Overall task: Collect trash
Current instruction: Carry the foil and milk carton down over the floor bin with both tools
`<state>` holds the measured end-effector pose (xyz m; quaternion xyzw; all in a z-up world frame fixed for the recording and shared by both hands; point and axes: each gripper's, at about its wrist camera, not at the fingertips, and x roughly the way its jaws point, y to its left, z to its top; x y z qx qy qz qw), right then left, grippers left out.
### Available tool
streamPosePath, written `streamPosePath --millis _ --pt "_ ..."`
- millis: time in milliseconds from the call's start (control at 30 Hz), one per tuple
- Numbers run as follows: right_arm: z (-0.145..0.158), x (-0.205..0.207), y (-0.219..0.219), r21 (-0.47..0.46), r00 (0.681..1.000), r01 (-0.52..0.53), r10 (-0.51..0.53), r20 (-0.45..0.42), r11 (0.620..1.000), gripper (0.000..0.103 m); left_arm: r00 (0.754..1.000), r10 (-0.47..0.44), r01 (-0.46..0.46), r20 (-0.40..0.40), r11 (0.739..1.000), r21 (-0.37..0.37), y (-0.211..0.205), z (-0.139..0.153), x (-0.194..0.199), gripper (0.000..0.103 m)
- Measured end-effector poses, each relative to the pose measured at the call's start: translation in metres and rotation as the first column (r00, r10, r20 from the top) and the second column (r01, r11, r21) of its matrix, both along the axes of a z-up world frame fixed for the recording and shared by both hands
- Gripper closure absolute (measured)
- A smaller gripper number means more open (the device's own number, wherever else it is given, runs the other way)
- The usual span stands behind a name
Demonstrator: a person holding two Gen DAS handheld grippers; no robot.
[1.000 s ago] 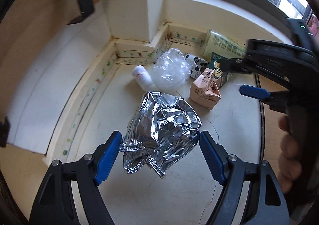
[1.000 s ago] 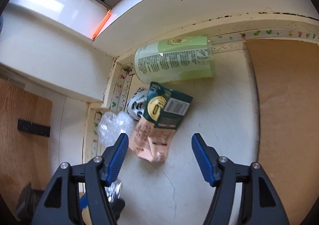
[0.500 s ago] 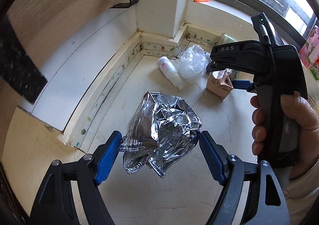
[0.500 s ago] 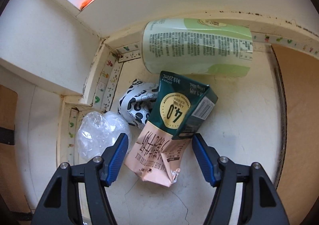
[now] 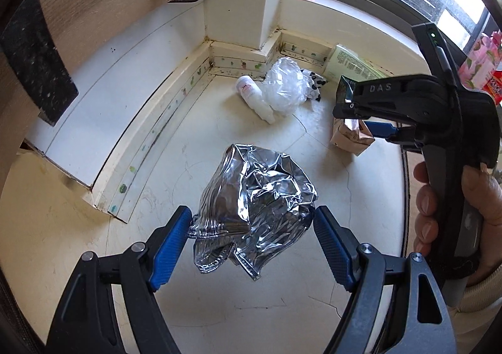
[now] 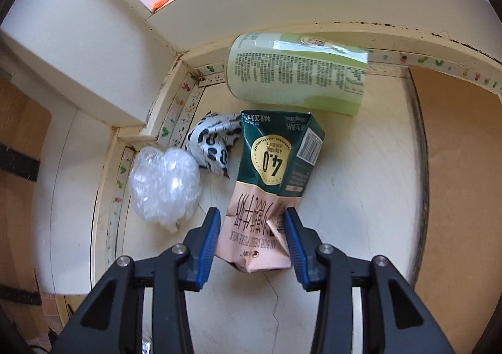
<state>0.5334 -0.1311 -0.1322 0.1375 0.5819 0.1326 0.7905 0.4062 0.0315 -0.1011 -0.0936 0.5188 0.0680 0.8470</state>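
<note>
Right tongs point(image 6: 251, 238) newly narrowed around milk carton point(image 6: 269, 197)

Crinkled, mirror-shiny foil wrapper point(image 5: 255, 197); printed paper milk carton point(image 6: 269, 184), creased; clear, glossy plastic bag point(image 6: 164, 186); smooth, seemingly plastic-labelled green can point(image 6: 296, 75); matt, cracked floor point(image 6: 360, 181).

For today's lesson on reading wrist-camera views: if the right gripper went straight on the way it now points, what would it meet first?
The pink milk carton: the right gripper has just been closing on it, and its pads appear to touch the carton's sides. Beyond it lies the green carton.
</note>
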Motion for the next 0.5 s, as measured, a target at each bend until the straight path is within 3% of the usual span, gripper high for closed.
streamPosePath --millis 233,500 --pt "0.033 -0.059 -0.02 0.134 1.0 -0.02 0.016 0.024 0.991 0.062 0.998 -0.06 0.06 0.024 0.998 -0.023 -0.004 0.017 -0.034 0.025" --pt "0.079 -0.18 -0.034 0.196 0.995 -0.03 0.01 0.101 0.98 0.062 0.983 -0.171 0.174 0.067 0.983 -0.051 -0.007 0.04 -0.111 0.025"
